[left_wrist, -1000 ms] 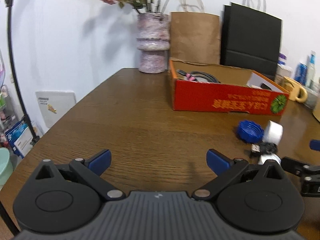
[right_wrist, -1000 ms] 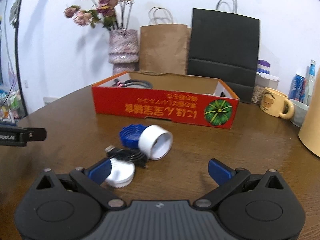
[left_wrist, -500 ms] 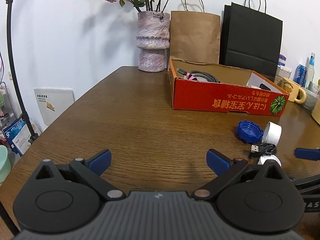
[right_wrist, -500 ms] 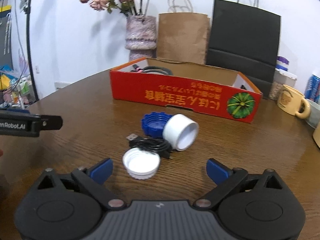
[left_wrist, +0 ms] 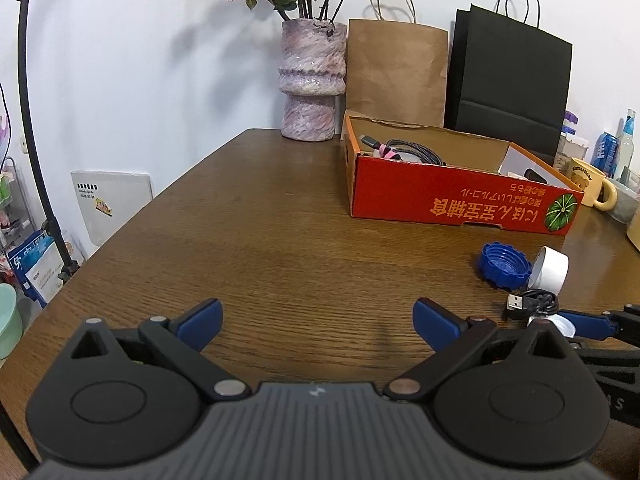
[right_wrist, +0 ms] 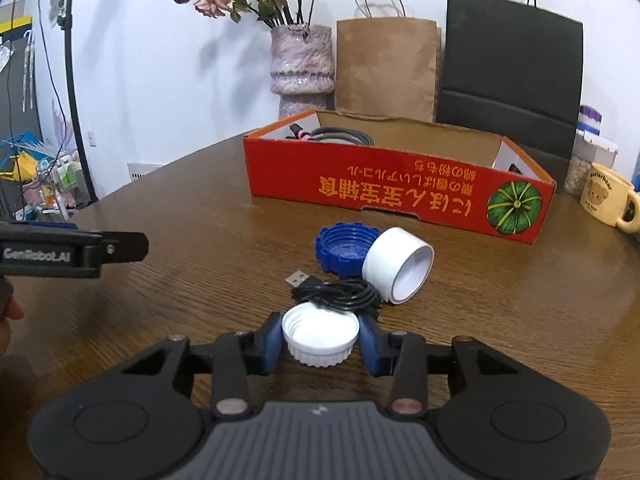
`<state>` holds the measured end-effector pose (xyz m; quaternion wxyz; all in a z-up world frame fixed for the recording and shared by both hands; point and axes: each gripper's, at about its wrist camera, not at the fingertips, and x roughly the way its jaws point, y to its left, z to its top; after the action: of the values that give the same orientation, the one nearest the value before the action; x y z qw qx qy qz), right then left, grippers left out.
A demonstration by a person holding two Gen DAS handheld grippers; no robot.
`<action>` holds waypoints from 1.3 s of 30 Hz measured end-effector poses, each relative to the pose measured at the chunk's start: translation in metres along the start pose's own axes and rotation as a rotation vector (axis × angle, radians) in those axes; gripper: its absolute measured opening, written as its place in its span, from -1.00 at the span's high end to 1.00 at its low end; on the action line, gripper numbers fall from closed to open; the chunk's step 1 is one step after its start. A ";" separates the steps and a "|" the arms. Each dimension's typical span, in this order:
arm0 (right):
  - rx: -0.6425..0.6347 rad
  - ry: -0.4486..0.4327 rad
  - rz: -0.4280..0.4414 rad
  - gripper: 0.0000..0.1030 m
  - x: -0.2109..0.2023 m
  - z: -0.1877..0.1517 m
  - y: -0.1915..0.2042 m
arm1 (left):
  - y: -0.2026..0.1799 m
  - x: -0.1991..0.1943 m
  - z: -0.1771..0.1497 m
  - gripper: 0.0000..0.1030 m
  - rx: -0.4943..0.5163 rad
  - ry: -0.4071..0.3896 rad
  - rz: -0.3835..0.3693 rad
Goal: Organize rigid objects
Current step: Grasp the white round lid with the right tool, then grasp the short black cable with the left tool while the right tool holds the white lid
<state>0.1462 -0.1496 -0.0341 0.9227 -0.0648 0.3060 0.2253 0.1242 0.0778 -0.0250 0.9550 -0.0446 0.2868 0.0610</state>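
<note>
Right wrist view: our right gripper (right_wrist: 320, 338) clamps the white cap (right_wrist: 320, 334) at lower centre; our left gripper (left_wrist: 318, 318) gapes wide, empty.

The left gripper (left_wrist: 318, 318) hangs wide open over the table (left_wrist: 280, 220); a blue cap (left_wrist: 502, 266) touches a white one (left_wrist: 554, 270) near the box (left_wrist: 452, 196).
</note>
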 end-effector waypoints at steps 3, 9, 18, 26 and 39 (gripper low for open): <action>-0.017 -0.012 0.000 0.23 -0.004 -0.001 0.003 | 0.002 0.002 0.000 -1.00 -0.008 0.009 0.002; -0.024 -0.028 -0.001 0.23 -0.014 -0.006 0.003 | 0.003 0.006 0.001 -1.00 -0.023 0.022 0.014; 0.016 -0.069 -0.011 0.24 -0.031 -0.012 -0.014 | 0.002 0.009 0.000 -1.00 -0.033 0.026 0.062; 0.057 -0.099 -0.032 0.23 -0.039 -0.014 -0.042 | -0.015 0.008 -0.002 -1.00 0.010 0.026 0.093; 0.112 -0.139 -0.136 0.23 -0.044 -0.016 -0.103 | -0.099 0.010 0.001 -1.00 0.119 0.047 -0.047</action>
<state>0.1530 -0.2616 -0.0221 0.9570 -0.0181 0.2483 0.1485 0.1468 -0.0192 -0.0243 0.9501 0.0039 0.3112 0.0204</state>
